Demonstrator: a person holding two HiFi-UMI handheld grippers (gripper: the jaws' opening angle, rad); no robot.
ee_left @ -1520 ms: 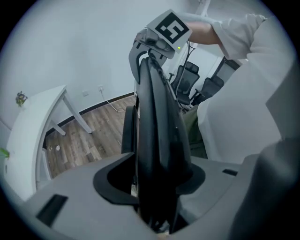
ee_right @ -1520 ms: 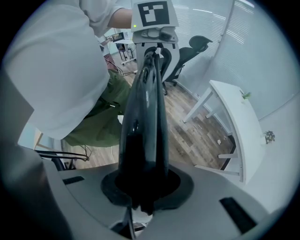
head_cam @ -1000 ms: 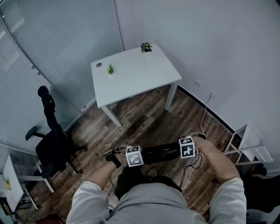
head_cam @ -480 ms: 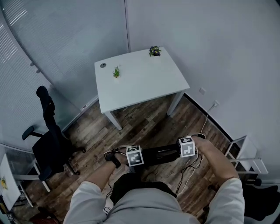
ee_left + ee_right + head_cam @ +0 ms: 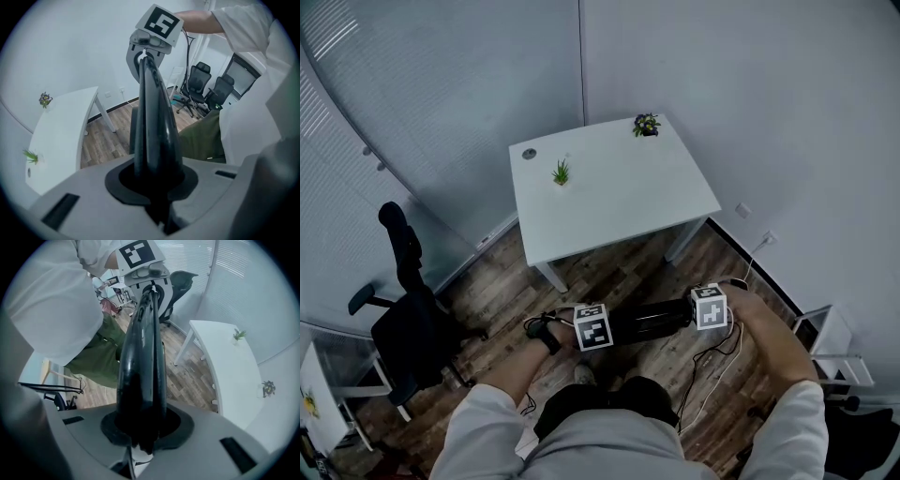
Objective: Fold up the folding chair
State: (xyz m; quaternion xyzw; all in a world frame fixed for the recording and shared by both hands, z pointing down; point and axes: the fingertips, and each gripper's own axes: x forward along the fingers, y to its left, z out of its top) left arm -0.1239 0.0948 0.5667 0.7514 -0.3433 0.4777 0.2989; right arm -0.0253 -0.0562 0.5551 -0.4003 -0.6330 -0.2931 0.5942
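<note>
The folding chair is a flat black bundle, held level above the wood floor in front of the person. My left gripper is shut on its left end and my right gripper on its right end. In the left gripper view the chair's black frame runs from my jaws up to the right gripper. The left jaws have just been opening a little, with the frame still between them. In the right gripper view the frame fills the jaws and ends at the left gripper.
A white desk with two small plants stands ahead in the corner. A black office chair is at the left, a white rack at the right. Cables lie on the floor by the person's feet.
Both grippers have moved together with the folded chair between them, a little to the right in the head view. The desk now sits lower and nearer in that view.
</note>
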